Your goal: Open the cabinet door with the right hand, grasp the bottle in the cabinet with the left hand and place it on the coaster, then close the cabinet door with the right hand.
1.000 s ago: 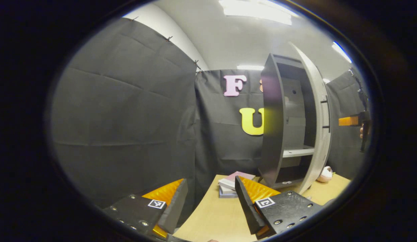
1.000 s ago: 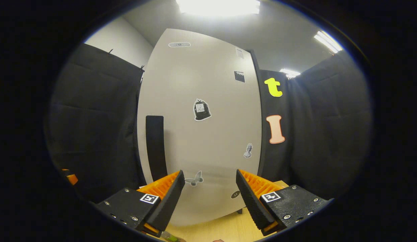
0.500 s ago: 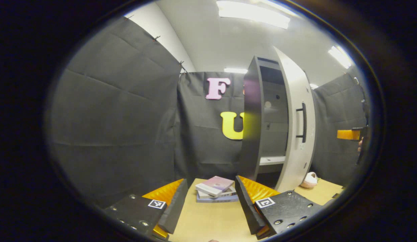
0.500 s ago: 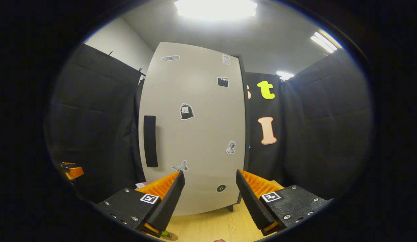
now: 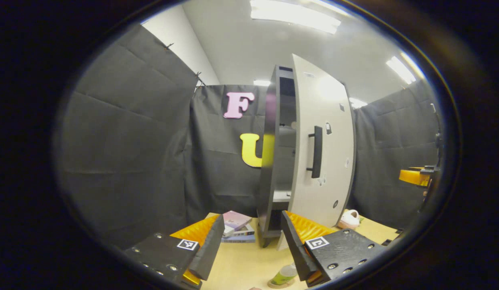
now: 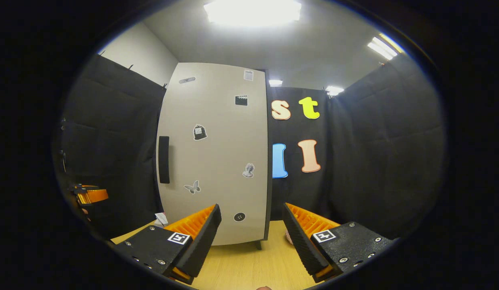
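Note:
The tall cabinet (image 5: 269,161) stands on the wooden table (image 5: 241,266), its pale door (image 5: 326,133) ajar by a narrow gap. The door's dark handle (image 5: 316,151) faces outward. In the right gripper view the door (image 6: 217,161) and its handle (image 6: 163,159) stand ahead, a little way off. A green bottle (image 5: 283,276) stands on the table low in the left gripper view, beside my left gripper (image 5: 251,245), which is open and holds nothing. My right gripper (image 6: 251,237) is open too, apart from the door, and it appears at the far right (image 5: 414,176).
A stack of books (image 5: 237,225) lies left of the cabinet's foot. A small pink and white object (image 5: 348,219) sits on the table to the cabinet's right. The left gripper (image 6: 88,195) shows at the left edge of the right gripper view.
The cabinet door has swung from wide open to nearly shut. Both grippers have drawn back from the cabinet, and the bottle has come into the left gripper view.

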